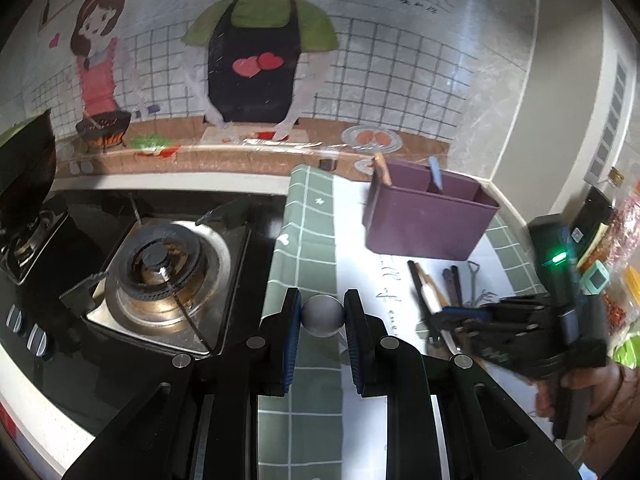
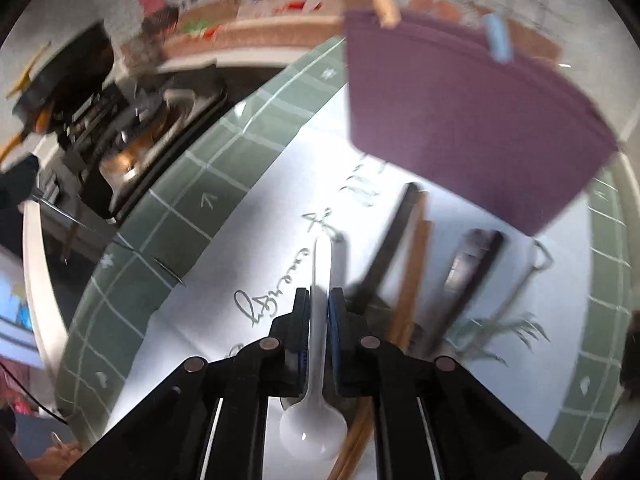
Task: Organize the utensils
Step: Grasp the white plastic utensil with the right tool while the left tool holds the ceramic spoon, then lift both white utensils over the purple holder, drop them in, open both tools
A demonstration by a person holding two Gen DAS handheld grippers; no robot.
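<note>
A purple divided organizer box [image 1: 424,220] stands on the mat, with a wooden handle [image 1: 382,168] and a blue handle [image 1: 435,174] sticking out of it. My left gripper [image 1: 322,297] is shut on a grey round metal object [image 1: 322,316], which hangs above the mat. My right gripper [image 2: 319,294] is shut on the handle of a white spoon [image 2: 314,428], whose bowl hangs below the fingers. From the left wrist view the right gripper [image 1: 444,318] hovers over the loose utensils [image 1: 448,284]. Black, wooden and dark chopsticks [image 2: 412,264] and a wire utensil [image 2: 524,280] lie in front of the box [image 2: 460,120].
A green checked mat [image 1: 304,240] with a white centre covers the counter. Left of it is a gas burner [image 1: 164,268] with knobs [image 1: 28,328] and a black pot [image 1: 24,168] further left. Packets and a small timer [image 1: 596,276] crowd the right edge. The mural wall stands behind.
</note>
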